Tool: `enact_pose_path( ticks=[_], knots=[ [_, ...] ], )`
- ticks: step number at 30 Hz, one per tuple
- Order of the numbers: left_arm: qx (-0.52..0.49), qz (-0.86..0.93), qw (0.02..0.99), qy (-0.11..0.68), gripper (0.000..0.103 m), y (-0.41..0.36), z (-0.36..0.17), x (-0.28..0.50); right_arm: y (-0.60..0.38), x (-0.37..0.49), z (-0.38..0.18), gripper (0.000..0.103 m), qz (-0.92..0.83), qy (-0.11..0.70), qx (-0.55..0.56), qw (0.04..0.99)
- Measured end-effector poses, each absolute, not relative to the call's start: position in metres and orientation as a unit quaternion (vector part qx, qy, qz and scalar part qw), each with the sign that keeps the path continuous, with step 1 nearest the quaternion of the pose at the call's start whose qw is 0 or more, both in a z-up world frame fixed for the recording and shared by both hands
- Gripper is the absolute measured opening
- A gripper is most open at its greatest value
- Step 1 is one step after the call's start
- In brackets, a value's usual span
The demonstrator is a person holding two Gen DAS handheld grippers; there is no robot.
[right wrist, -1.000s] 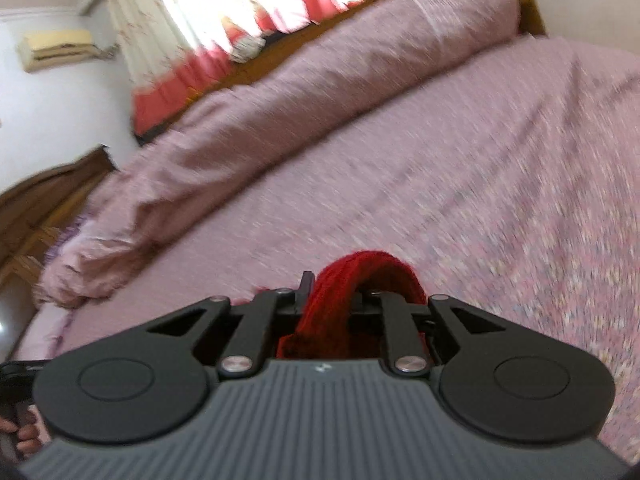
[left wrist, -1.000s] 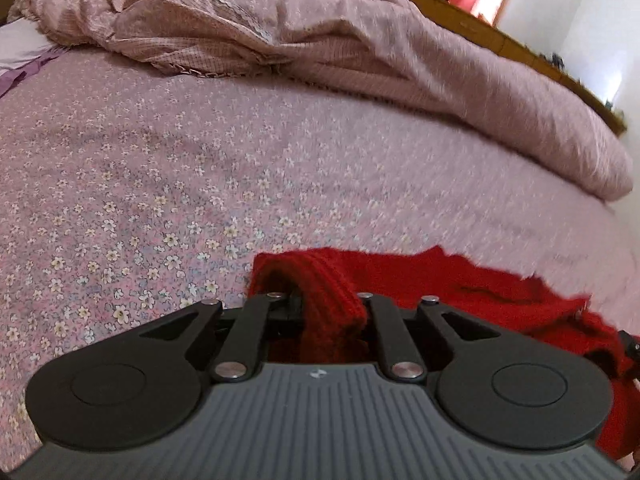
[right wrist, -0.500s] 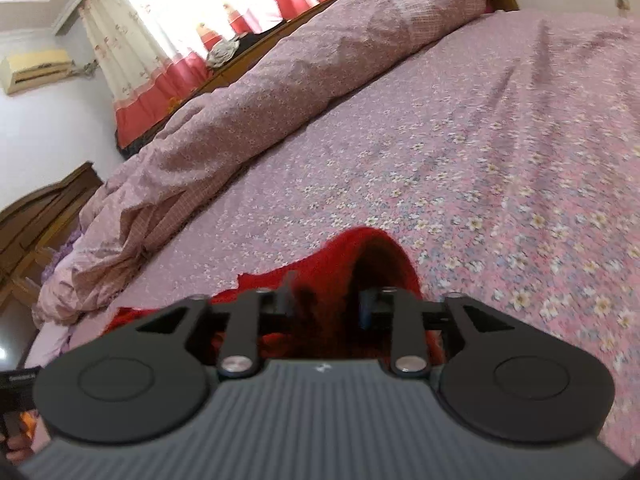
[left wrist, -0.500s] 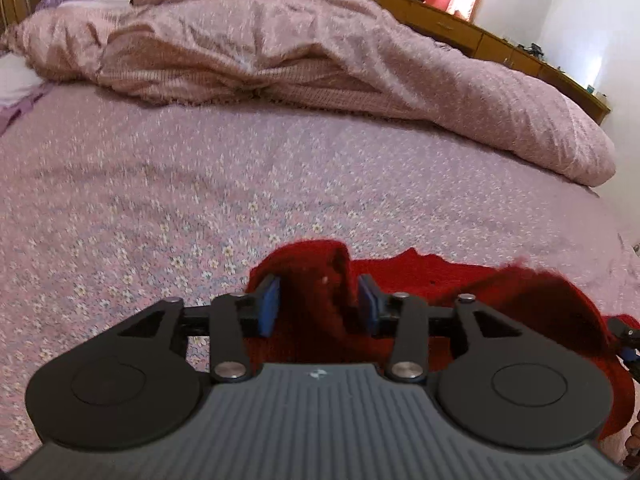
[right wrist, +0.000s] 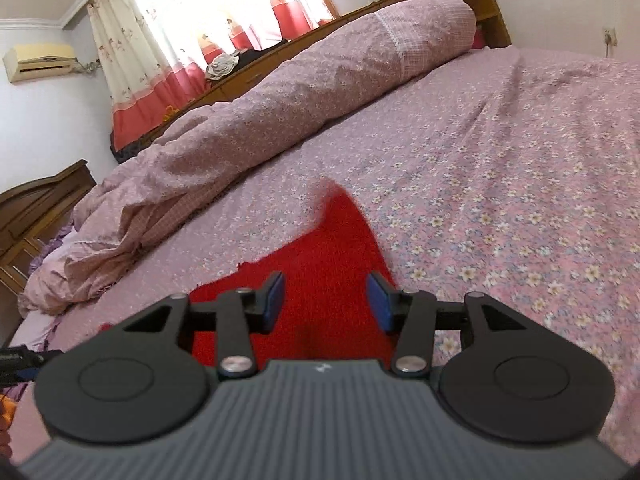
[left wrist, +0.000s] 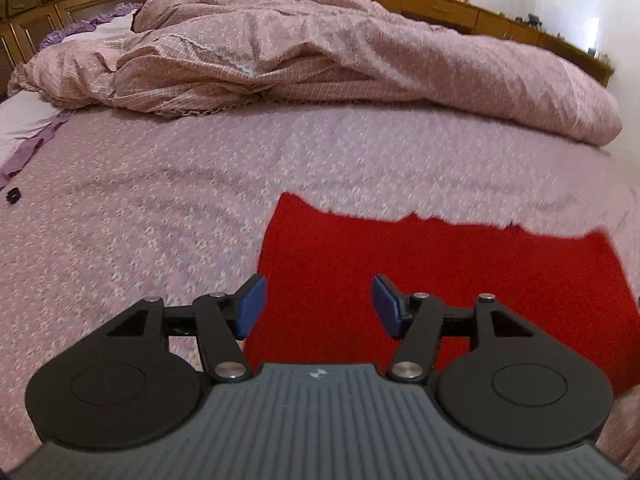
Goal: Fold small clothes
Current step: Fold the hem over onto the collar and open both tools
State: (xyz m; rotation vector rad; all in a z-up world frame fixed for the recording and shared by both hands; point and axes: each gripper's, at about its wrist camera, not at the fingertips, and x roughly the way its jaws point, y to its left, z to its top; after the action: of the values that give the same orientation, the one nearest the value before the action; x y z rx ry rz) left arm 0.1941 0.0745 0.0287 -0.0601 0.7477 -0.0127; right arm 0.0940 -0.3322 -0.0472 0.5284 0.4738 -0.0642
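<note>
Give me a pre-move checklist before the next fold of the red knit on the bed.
1. Left tongs open, nothing between the pads: ok.
2. Right tongs open, nothing gripped: ok.
3. Red knit garment lies flat on the floral bedsheet: ok in the left view; its near edge is hidden behind the tongs.
4. Rumpled duvet apart from the garment: ok.
5. Small black object on the sheet, far from the garment: ok.
6. Garment's far corner smooth: cannot tell, blurred.

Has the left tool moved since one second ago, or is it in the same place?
Yes. The left tool has opened, released the red garment and risen from the bedsheet.
</note>
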Motion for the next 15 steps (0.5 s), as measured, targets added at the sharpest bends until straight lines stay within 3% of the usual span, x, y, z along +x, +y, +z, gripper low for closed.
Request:
enact_pose_path(
  ticks=[15],
  knots=[
    [-0.002,0.008,0.917,0.398,0.083,0.06,0.004,0.169,-0.335,0.047,-0.044,0.048,-0.055,0.239,0.319,0.915]
  ],
)
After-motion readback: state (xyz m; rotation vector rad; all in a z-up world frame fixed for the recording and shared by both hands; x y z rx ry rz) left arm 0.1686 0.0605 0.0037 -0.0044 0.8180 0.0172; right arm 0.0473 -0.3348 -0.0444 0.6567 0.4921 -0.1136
